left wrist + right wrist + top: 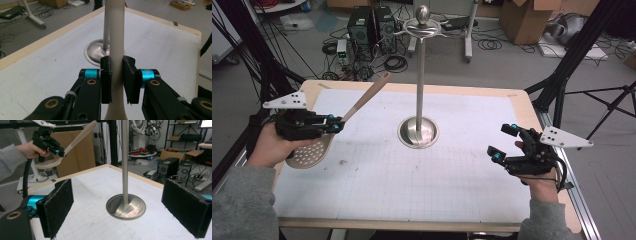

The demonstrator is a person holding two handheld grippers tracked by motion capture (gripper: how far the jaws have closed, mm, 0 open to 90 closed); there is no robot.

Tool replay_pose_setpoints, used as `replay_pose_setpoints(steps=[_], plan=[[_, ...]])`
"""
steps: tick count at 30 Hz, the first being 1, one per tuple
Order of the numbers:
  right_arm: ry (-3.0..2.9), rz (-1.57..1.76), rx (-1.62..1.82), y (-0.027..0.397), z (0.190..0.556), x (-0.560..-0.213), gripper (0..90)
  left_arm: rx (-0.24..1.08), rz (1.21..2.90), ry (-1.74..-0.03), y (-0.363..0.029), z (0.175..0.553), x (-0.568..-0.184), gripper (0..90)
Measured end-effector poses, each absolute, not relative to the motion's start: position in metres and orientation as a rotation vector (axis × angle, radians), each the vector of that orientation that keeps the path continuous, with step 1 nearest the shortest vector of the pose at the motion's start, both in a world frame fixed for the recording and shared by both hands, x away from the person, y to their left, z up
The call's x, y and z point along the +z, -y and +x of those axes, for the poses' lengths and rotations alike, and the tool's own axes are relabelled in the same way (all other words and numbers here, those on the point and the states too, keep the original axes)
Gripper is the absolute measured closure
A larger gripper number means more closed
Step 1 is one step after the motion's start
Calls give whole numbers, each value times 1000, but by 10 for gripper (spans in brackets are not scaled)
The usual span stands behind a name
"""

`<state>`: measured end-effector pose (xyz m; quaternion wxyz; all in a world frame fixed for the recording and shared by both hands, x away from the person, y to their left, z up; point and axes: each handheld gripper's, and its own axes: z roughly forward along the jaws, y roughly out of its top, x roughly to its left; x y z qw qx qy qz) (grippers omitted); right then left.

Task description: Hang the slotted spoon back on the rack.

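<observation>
Clamping the slotted spoon (317,150) handle, left gripper (117,82) jaws hide its bowl; right gripper (506,144) gapes wide.

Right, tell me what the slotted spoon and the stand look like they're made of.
Slotted spoon: pale beige, matte, no shine on the handle or the perforated bowl; could be wood or a wood-coloured plastic, the look leaves it open. It sits clamped in the left tool.
Stand: polished metal, likely stainless steel; the round base and pole mirror the light and surroundings.
</observation>
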<state>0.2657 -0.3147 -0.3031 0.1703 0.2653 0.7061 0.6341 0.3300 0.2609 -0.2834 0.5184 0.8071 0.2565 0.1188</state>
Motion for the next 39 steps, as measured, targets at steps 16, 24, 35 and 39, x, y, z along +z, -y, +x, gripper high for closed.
replay_pose_setpoints(steps=[16,24,35,39], plan=[[-2005,757,1806,315,266,-304,95,348,1968,-589,-253,330,-253,778],[-2005,763,1814,315,266,-304,95,341,1965,-558,-248,332,-239,777],[-2000,776,1824,319,267,-306,95,302,1924,-547,-252,338,-225,778],[-1999,778,1820,320,269,-307,95,306,1920,-536,-254,339,-222,778]])
